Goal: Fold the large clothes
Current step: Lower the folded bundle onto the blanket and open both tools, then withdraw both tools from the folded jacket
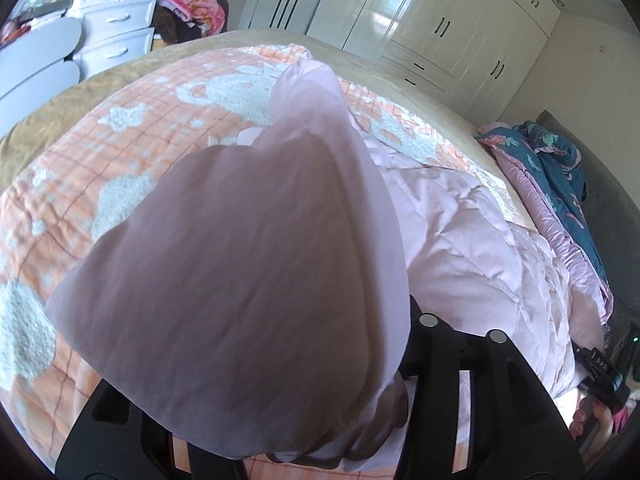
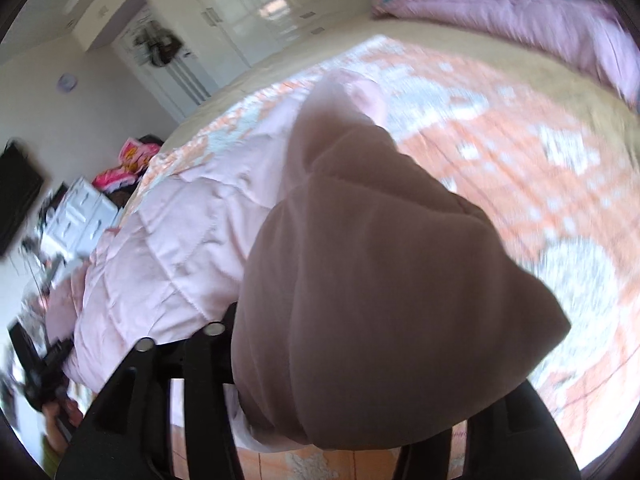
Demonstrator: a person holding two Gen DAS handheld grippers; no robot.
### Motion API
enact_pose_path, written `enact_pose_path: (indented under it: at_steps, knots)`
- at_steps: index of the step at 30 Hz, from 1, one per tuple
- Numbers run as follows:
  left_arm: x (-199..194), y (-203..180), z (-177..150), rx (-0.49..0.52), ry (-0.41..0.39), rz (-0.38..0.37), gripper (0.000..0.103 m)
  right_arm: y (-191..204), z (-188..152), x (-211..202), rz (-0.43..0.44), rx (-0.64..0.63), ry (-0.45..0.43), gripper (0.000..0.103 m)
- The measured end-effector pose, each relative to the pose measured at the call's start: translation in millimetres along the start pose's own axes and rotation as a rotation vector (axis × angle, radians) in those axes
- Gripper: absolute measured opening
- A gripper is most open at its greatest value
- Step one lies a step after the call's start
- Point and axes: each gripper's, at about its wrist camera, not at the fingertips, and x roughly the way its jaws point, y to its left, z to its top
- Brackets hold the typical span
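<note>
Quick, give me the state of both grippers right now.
Left gripper: pink quilted jacket draped between its fingers; whether it grips cannot be told.
Right gripper: same jacket draped over it; grip cannot be told.

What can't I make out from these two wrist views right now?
- Left wrist view: the left tongs' tips and grip, hidden under a fold of the pale pink quilted jacket.
- Right wrist view: the right tongs' tips likewise, under a shadowed fold of the jacket.
- Right wrist view: the orange-and-white checked blanket, motion-blurred.
- Both views: the jacket's near edge, cut off.
</note>
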Motion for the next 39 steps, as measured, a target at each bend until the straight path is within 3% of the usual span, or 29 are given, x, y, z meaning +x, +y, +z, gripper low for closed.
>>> enact_pose_path:
  at_steps: [2,8,15,18,25,39]
  knots:
    - [1.4,2.6,-2.3,-0.008,0.006,-0.002,0.047,-5.3,-1.5,-0.5,-0.015,0.025,0.004,0.073]
    - [-5.5,6.2,-5.7,-0.005,0.021,0.014,0.06,-14.5,-7.7,-17.1,-0.028,0.062,0.008,0.09]
    - [-29.5,7.7,-8.3,0.013,0.043,0.065,0.086,-10.2,-12.6,-56.2,-0.064,-0.002,-0.04,0.095]
    - [-43.8,7.0,-9.4,0.027,0.04,0.069,0.091,-0.2,-17.3,-78.0,-0.078,-0.06,-0.081,0.098]
    - [-84.4,-6.5,-8.5,0.074,-0.006,0.065,0.094,33.9,-31.3,-128.7,-0.086,-0.194,-0.172,0.099]
    - [-163.2,-56.1,-9.4,0.16,-0.134,0.0,0.094,101.2,-59.3,-212.0,0.013,-0.372,-0.315,0.099]
